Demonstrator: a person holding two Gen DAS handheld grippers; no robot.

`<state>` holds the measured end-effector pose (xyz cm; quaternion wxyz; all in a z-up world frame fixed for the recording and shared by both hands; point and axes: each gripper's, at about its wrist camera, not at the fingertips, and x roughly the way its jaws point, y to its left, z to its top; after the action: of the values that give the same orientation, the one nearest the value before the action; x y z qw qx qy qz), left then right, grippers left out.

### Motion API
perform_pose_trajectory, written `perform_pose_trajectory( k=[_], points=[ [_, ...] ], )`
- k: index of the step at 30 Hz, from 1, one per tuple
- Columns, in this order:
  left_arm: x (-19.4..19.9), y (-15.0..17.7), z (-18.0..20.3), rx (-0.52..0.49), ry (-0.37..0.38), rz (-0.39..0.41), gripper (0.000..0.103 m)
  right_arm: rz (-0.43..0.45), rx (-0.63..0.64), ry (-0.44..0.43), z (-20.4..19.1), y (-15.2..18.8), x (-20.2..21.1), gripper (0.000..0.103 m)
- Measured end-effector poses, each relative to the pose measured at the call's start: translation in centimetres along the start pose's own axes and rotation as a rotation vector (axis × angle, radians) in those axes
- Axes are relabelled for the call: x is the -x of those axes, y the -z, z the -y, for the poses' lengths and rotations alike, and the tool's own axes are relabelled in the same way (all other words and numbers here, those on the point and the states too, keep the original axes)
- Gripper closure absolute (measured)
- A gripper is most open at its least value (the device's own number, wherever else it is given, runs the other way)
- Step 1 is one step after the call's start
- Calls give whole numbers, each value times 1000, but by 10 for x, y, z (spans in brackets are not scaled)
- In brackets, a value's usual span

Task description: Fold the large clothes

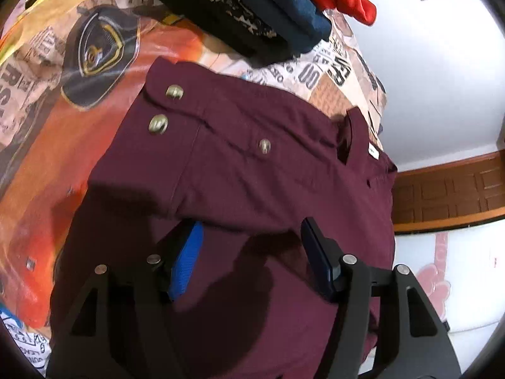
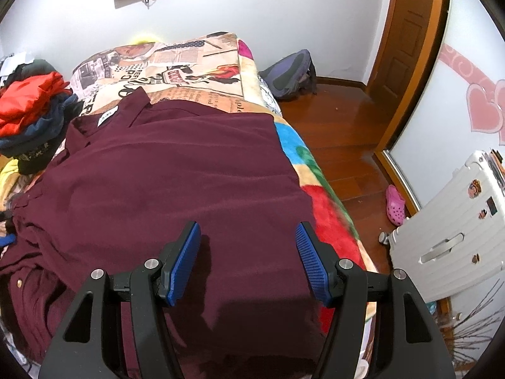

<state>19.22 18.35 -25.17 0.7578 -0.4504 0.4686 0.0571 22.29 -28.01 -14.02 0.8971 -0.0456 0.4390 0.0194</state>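
Note:
A large maroon garment [image 2: 176, 183] with brass buttons lies spread on the bed; it also shows in the left wrist view [image 1: 252, 170], where a sleeve with a buttoned cuff [image 1: 164, 107] is folded across the body. My left gripper [image 1: 249, 230] is open just above the garment, its left pad partly tucked under the folded sleeve's edge. My right gripper [image 2: 247, 230] is open and empty above the garment's flat body, near the bed's right edge. The collar with a white label [image 2: 105, 117] points to the far end.
A pile of folded clothes, red on dark blue and black [image 2: 28, 117], sits at the bed's far left, also in the left wrist view [image 1: 252, 9]. The printed blanket [image 2: 195, 66] covers the bed. A white suitcase [image 2: 454, 224], pink shoe [image 2: 394, 203] and backpack [image 2: 290, 72] lie on the wooden floor.

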Motion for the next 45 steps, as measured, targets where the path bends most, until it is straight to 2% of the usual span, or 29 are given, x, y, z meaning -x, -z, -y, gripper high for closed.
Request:
perform_pose_trajectory(
  k=[2, 3, 4, 7, 10, 13, 19, 22, 24, 28, 31, 37, 41, 45],
  points=[
    [-6, -5, 4, -12, -9, 5, 41, 6, 3, 14, 2, 1, 4, 44],
    [-10, -7, 9, -36, -24, 14, 46, 9, 2, 31, 4, 1, 7, 44],
    [-13, -8, 13, -63, -41, 22, 61, 11, -2, 38, 6, 2, 9, 44],
    [-18, -3, 28, -162, -110, 58, 82, 14, -37, 30, 18, 3, 13, 44],
    [-10, 2, 41, -243, -119, 99, 91, 15, -72, 20, 28, 2, 17, 44],
    [13, 7, 52, -323, -112, 157, 92, 21, -90, -1, 34, 0, 18, 44],
    [55, 14, 69, -435, -79, 216, 92, -17, -101, -64, 31, -3, 2, 44],
    [58, 22, 72, -492, -118, 221, 91, -45, -97, -81, 27, 1, -8, 44],
    [48, 28, 70, -529, -181, 212, 90, -66, -84, -71, 24, 4, -14, 44],
    [21, 38, 53, -557, -286, 152, 79, -71, -47, -41, 21, 7, -17, 44],
    [5, 46, 36, -566, -335, 110, 76, -74, -43, -49, 25, 8, -15, 44],
    [2, 56, 33, -615, -366, 111, 69, -90, -55, -74, 29, 7, -19, 44],
    [7, 55, 35, -630, -373, 81, 63, -92, -42, -74, 28, -1, -20, 44],
    [21, 58, 35, -630, -375, 67, 45, -62, -12, -74, 26, -12, -15, 44]
  ],
)
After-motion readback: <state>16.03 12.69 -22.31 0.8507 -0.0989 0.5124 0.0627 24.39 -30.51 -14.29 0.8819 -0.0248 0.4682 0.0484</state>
